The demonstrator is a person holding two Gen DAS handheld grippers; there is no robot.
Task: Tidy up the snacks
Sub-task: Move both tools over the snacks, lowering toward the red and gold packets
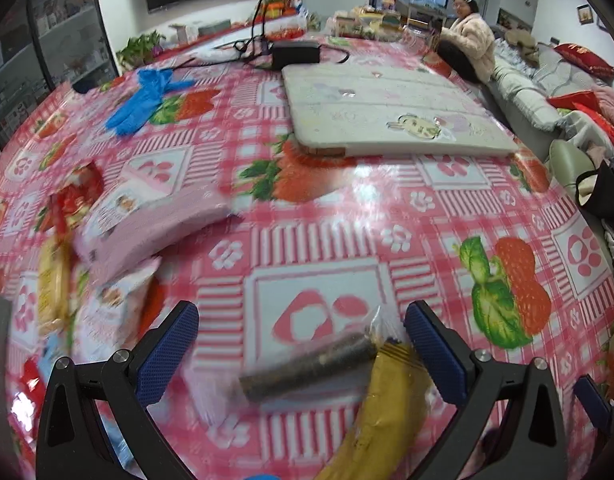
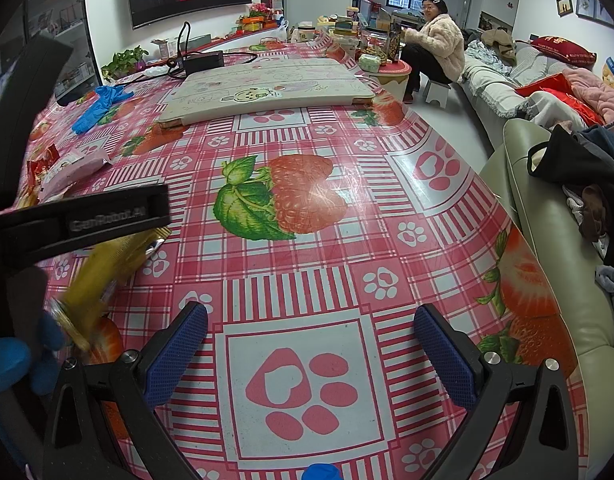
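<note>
My left gripper [image 1: 303, 356] is open just above the strawberry tablecloth [image 1: 347, 240]. Between its blue pads [image 1: 167, 356] lie a dark brown snack stick in clear wrap [image 1: 307, 368] and a yellow packet [image 1: 387, 408], neither pressed by a pad. To the left a blurred heap holds a pink packet [image 1: 147, 224], a red packet [image 1: 75, 196], a yellow pack [image 1: 53, 284] and a white pack [image 1: 111, 308]. My right gripper [image 2: 311, 356] is open over bare cloth, nothing between its fingers. In the right wrist view the yellow packet [image 2: 103, 276] sits under the left tool's black body [image 2: 79, 220].
A white folded mat [image 1: 387, 120] lies mid-table, with blue gloves [image 1: 147, 96] and a black power brick [image 1: 295, 54] with cables beyond. A person in a pale coat [image 2: 435, 44] sits at the far end. A green chair [image 2: 547, 220] and a sofa line the right edge.
</note>
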